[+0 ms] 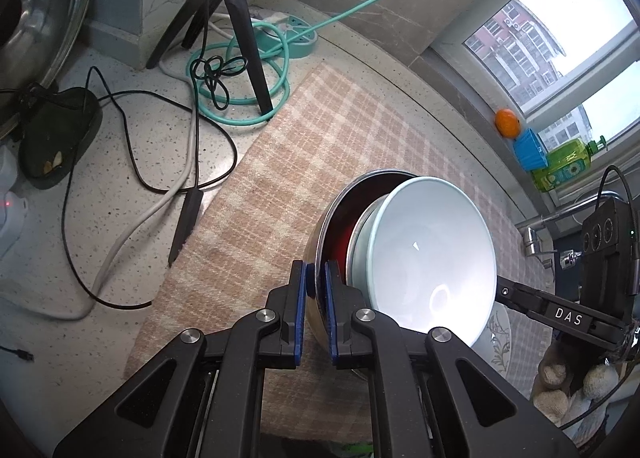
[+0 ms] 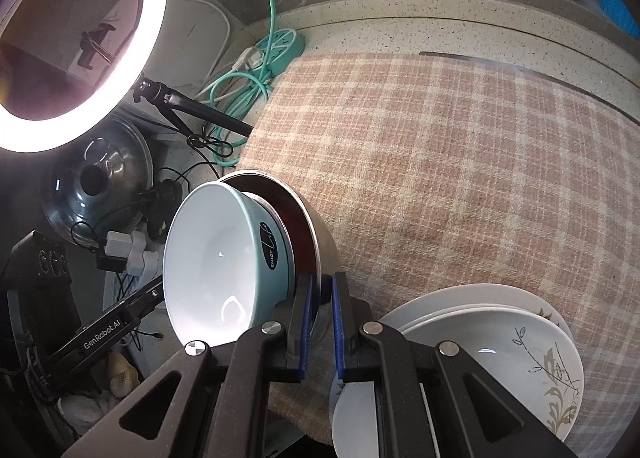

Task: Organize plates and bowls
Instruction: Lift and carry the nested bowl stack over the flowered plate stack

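Observation:
A steel bowl [image 1: 347, 190] hangs tilted over the checked cloth [image 1: 304, 145], with a pale blue bowl [image 1: 432, 258] nested inside it and something red showing between the two. My left gripper [image 1: 316, 270] is shut on the steel rim. From the opposite side my right gripper [image 2: 322, 282] is shut on the same steel bowl [image 2: 320, 242], and the blue bowl [image 2: 216, 258] faces left in that view. Each gripper shows in the other's view, its tip hidden behind the blue bowl. A stack of white plates with a leaf pattern [image 2: 500, 342] lies on the cloth at lower right.
A ring light [image 2: 80, 37] on a black tripod [image 1: 248, 41], a teal cable [image 1: 240, 97], a power strip [image 2: 276, 45] and black cords crowd the counter's far left. A pot lid [image 2: 100, 185] lies nearby. An orange [image 1: 507, 122], a blue cup [image 1: 530, 153] and a green bottle [image 1: 568, 165] sit on the sill.

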Tool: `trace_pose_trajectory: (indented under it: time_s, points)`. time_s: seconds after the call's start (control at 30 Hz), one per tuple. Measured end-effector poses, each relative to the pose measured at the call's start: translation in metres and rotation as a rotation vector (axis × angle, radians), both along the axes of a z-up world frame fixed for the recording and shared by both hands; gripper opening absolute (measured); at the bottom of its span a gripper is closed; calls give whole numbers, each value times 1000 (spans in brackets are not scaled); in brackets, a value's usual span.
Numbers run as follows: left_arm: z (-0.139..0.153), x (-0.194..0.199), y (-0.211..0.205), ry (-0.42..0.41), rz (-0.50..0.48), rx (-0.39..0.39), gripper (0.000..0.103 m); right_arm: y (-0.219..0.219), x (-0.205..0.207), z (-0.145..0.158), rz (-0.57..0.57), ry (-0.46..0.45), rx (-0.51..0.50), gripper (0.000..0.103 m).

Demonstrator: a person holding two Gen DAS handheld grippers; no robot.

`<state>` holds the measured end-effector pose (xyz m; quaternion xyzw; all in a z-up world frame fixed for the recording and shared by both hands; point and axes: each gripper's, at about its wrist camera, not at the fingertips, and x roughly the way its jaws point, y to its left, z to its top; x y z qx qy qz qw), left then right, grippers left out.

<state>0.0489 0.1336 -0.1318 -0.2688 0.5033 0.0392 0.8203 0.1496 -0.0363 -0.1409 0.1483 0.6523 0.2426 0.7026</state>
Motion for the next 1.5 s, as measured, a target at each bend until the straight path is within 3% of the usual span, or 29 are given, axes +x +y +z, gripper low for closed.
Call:
trace_pose_trajectory:
  time_s: [0.87, 1.5]
  points:
    - [35, -1, -35, -63, -71, 18, 7, -39, -14, 35, -61, -39, -1, 9]
    - [43, -3, -98, -75, -184, 2, 7, -108, -48, 46, -158, -36, -23, 9]
